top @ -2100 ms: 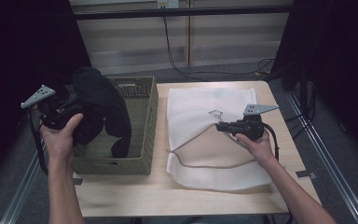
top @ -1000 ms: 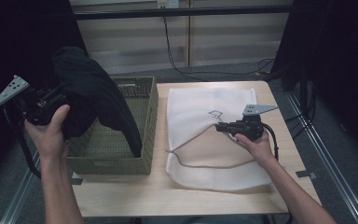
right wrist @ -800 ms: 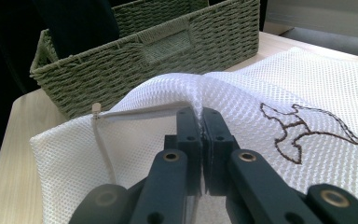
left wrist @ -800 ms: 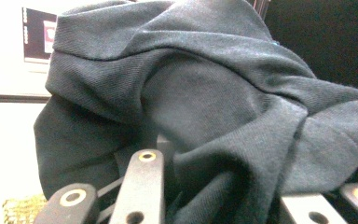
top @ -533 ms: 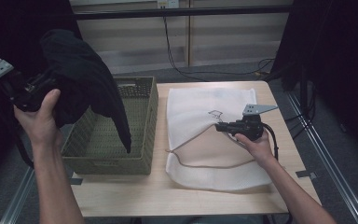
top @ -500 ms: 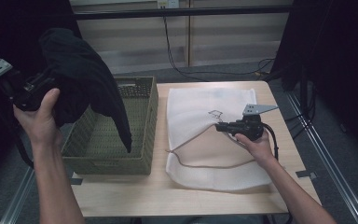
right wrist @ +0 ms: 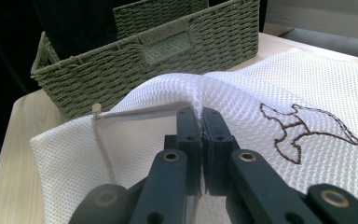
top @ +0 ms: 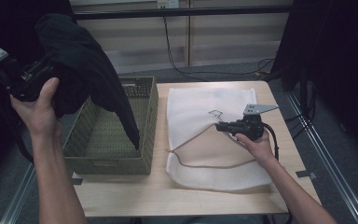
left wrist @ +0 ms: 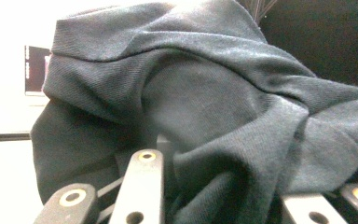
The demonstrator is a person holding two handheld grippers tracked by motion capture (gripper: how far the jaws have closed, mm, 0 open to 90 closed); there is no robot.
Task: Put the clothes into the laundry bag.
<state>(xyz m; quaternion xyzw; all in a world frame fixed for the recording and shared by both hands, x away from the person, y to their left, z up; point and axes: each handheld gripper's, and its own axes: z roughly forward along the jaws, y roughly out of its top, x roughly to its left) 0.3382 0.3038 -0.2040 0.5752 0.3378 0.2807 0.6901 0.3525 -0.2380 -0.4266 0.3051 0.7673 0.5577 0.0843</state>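
A: Right gripper (right wrist: 200, 122) pinches the white mesh laundry bag's (top: 200, 105) lifted edge on the wooden table (top: 121, 196).

B: Left gripper (top: 28, 81), shut in the dark cloth garment (top: 81, 65), holds it above the green woven basket (top: 107, 161); the tail hangs straight down inside.

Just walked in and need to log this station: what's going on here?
A person is loading laundry with two handheld grippers. The left gripper is shut on a dark garment, held up above the woven basket, its tail hanging into it. The right gripper pinches the upper layer of a white mesh laundry bag on the table, holding its mouth open.
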